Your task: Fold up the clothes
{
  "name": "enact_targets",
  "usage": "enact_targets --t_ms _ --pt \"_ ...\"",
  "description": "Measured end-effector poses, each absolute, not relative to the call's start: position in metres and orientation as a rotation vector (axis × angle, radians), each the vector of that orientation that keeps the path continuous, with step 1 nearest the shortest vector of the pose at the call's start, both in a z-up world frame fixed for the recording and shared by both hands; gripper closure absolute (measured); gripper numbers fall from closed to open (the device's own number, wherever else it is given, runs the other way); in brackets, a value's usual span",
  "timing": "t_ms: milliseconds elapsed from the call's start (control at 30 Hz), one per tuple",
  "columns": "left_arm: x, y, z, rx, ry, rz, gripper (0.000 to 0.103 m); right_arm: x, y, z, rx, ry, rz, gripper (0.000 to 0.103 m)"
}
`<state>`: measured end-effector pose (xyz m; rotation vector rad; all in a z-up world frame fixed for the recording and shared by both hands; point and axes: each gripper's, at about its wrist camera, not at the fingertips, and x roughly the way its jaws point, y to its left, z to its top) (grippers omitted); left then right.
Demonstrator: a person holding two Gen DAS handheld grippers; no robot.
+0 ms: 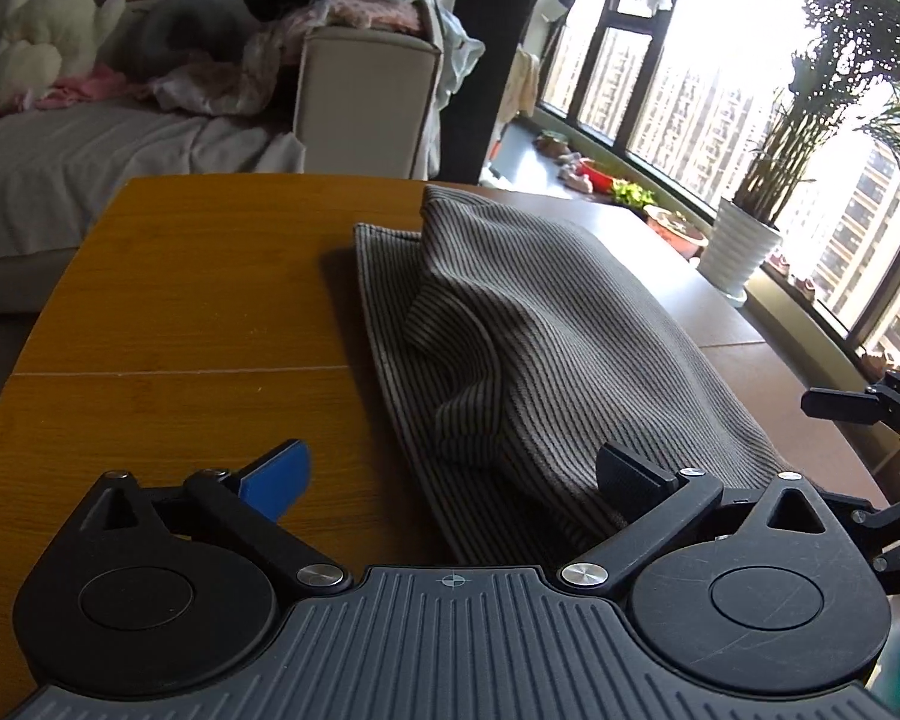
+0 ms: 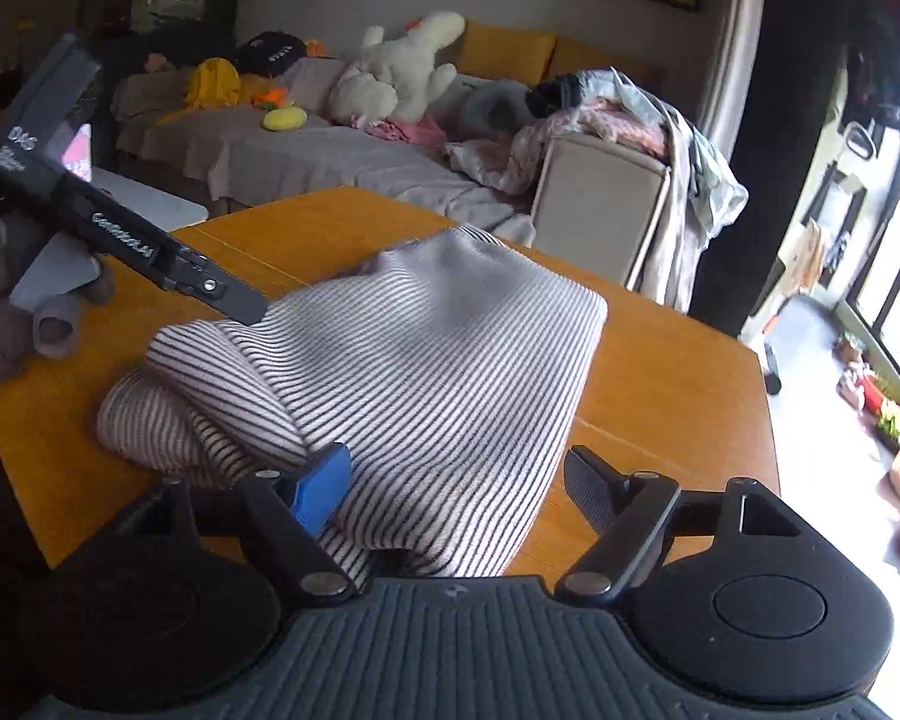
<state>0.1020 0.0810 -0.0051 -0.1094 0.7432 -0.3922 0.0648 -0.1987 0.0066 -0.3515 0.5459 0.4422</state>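
One striped garment [image 1: 528,324], bunched and partly folded, lying on the one wooden table [image 1: 180,300]. Two grippers: left gripper [image 1: 453,480] spread wide, right gripper [image 2: 459,483] likewise, both at the garment's near edge.

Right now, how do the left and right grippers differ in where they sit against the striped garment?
The left gripper straddles the garment's edge, its blue finger over bare table; the right gripper has cloth bunched between its fingers. The left's dark finger rests on cloth; the right's dark finger is over wood. Both are open, gripping nothing.
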Motion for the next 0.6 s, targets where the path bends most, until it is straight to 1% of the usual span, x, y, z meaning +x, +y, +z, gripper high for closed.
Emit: enact_targets --t_ms 67,133,333,400,467,600 --pt "0.097 0.085 -0.004 -0.121 0.746 -0.401 0.000 0.060 -0.190 0.003 -0.391 0.543 0.469 0.017" --pt "0.093 0.088 -0.002 -0.120 0.743 -0.401 0.000 0.056 -0.181 -0.002 -0.430 0.540 0.495 0.015" --pt "0.082 0.086 0.008 -0.109 0.719 -0.433 0.000 0.042 -0.154 -0.014 -0.548 0.529 0.575 0.015" --pt "0.077 0.085 0.012 -0.096 0.704 -0.446 0.000 0.052 -0.152 -0.013 -0.495 0.549 0.562 0.015" --pt "0.072 0.084 0.015 -0.078 0.690 -0.459 0.000 0.063 -0.149 -0.012 -0.441 0.568 0.549 0.024" --pt "0.063 0.083 0.019 -0.022 0.656 -0.490 0.000 0.100 -0.179 0.003 -0.083 0.694 0.539 0.026"
